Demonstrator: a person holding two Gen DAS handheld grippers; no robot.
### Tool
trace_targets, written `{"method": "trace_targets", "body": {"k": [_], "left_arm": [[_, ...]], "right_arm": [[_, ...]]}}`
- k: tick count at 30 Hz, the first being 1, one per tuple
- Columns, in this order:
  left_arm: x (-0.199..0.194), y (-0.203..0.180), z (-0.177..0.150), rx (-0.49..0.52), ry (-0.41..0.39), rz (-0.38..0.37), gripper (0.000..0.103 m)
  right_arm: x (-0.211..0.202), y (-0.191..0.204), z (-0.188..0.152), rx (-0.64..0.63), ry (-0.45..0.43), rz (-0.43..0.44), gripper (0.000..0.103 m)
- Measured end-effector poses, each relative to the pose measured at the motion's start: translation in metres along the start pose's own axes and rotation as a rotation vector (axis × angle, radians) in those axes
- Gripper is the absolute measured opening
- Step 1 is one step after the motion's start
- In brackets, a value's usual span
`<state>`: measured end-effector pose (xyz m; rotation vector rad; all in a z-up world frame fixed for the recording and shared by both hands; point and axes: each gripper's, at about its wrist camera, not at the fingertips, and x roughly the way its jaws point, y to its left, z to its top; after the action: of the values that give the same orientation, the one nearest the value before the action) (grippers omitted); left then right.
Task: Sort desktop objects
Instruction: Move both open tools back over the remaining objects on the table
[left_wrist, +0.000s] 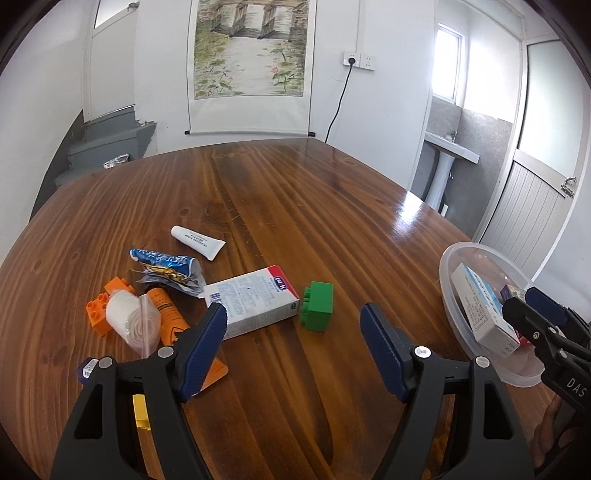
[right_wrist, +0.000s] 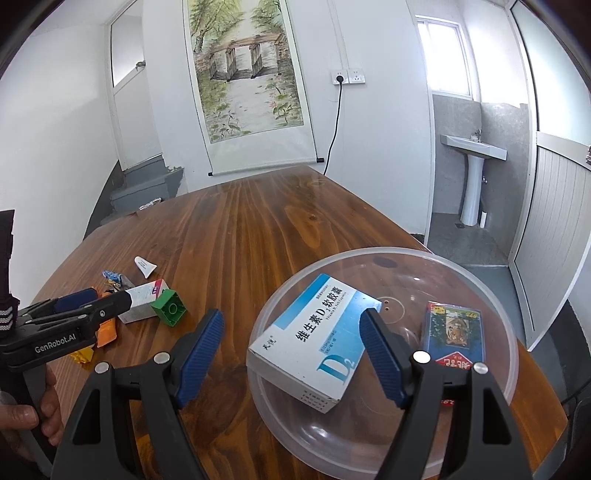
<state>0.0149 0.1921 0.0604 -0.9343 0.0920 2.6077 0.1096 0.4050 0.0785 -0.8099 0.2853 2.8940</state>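
My left gripper (left_wrist: 293, 317) is open above the wooden table (left_wrist: 295, 206), with a white box with a red stripe (left_wrist: 255, 299) and a green brick (left_wrist: 317, 304) just beyond its fingertips. My right gripper (right_wrist: 291, 321) is open and hovers at the near left rim of a clear plastic bowl (right_wrist: 369, 253). In the bowl lie a blue-and-white vitamin D box (right_wrist: 314, 332) and a pack of cards (right_wrist: 454, 332). Neither gripper holds anything. The left gripper (right_wrist: 112, 296) shows in the right wrist view beside the green brick (right_wrist: 170, 306).
A loose pile lies left: a white tube (left_wrist: 197, 242), a blue snack wrapper (left_wrist: 166, 267), an orange brick (left_wrist: 107, 302), a bagged gauze roll (left_wrist: 133, 321), an orange tube (left_wrist: 170, 314) and a yellow piece (left_wrist: 140, 410). The bowl (left_wrist: 454, 258) sits near the table's right edge. A hand (right_wrist: 22, 417) grips the left handle.
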Motion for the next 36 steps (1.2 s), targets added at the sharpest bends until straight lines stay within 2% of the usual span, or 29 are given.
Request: {"method": "trace_targets", "body": {"k": [6,19,27,36], "left_arm": [[-0.005,0.026,0.000,-0.035,-0.002,0.034,0.078],[-0.013,0.106,-0.006,-0.175,-0.004,0.127,0.078],[-0.021,0.157,-0.015,-0.313,-0.009,0.178,0.078],[-0.019,0.164,-0.017,-0.331,0.003,0.187,0.078]], "right_arm": [[0.008,0.018,0.002,-0.011,0.020,0.061,0.079],[0.026,0.055,0.000,-0.039,0.062,0.151,0.079],[0.044,0.080,0.011,-0.063,0.094,0.226,0.079],[0.067,0.117,0.035,-0.132,0.100,0.273,0.079]]}}
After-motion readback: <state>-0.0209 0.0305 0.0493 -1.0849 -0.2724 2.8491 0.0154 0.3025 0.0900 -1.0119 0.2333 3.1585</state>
